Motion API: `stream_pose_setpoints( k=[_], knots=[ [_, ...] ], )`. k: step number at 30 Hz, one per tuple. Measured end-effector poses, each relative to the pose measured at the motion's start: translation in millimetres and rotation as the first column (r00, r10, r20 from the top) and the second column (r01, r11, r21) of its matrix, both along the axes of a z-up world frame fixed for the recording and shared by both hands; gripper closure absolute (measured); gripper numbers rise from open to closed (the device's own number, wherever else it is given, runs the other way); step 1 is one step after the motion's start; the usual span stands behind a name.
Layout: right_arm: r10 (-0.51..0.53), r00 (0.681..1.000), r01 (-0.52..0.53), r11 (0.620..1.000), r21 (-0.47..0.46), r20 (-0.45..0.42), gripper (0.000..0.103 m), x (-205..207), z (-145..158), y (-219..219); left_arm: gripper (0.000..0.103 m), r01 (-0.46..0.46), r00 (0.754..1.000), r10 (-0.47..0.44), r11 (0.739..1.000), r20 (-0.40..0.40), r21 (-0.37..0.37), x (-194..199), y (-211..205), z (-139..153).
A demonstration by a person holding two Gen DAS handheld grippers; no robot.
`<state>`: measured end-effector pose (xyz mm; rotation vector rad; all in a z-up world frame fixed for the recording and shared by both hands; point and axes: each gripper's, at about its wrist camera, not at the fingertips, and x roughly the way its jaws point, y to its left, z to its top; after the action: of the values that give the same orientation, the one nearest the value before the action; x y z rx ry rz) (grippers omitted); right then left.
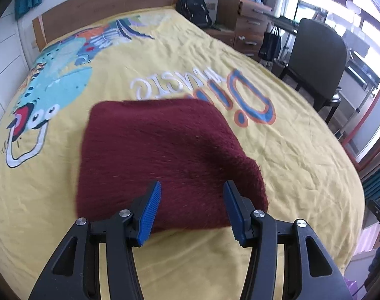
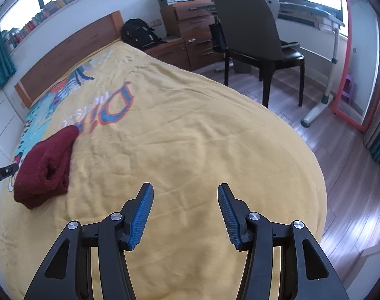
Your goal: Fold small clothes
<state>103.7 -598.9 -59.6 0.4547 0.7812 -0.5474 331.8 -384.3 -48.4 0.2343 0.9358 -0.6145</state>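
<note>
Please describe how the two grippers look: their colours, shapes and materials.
Both look alike. The left gripper and the right gripper have black, plastic-looking, triangular linkage arms with cut-outs, joined by round silver pivot bolts. Each finger carries a blue ribbed pad. No cables or markings show on them.

1 maroon knit [image 1: 162,155], 2 claws [image 1: 192,195], 1 bed [image 1: 290,165], 1 chair [image 1: 317,57], 1 backpack [image 1: 193,8]

Left gripper [image 1: 192,207] spread wide above near edge of folded maroon garment [image 1: 162,155] lying on yellow bedspread [image 1: 302,165].
</note>
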Motion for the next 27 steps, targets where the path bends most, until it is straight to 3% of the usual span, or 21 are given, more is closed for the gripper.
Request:
stream_pose_setpoints(
  k=[6, 12, 13, 15, 27],
  knots=[
    [0.052, 0.999, -0.052, 0.999, -0.012, 0.013, 0.046, 19, 15, 28, 0.057, -0.005, 1.0, 0.005, 0.998, 0.008, -0.065, -6, 50, 24],
    [0.125, 0.992, -0.125, 0.992, -0.027, 0.01, 0.042, 52, 25, 61, 0.057, -0.04, 0.999, 0.04, 0.998, -0.011, -0.044, -13, 101, 30],
    [0.137, 0.991, -0.136, 0.99, -0.03, 0.01, 0.042, 58, 26, 65, 0.055, -0.054, 0.999, 0.054, 0.998, -0.003, -0.039, -13, 108, 31],
    [0.166, 0.986, -0.166, 0.985, -0.038, 0.009, 0.039, 73, 29, 76, 0.042, -0.079, 0.997, 0.08, 0.996, 0.005, -0.042, -14, 122, 32],
    [0.338, 0.941, -0.338, 0.941, -0.028, 0.014, 0.026, 177, 27, 125, 0.038, -0.137, 0.984, 0.123, 0.984, -0.127, -0.114, 24, 160, 18]
  ],
)
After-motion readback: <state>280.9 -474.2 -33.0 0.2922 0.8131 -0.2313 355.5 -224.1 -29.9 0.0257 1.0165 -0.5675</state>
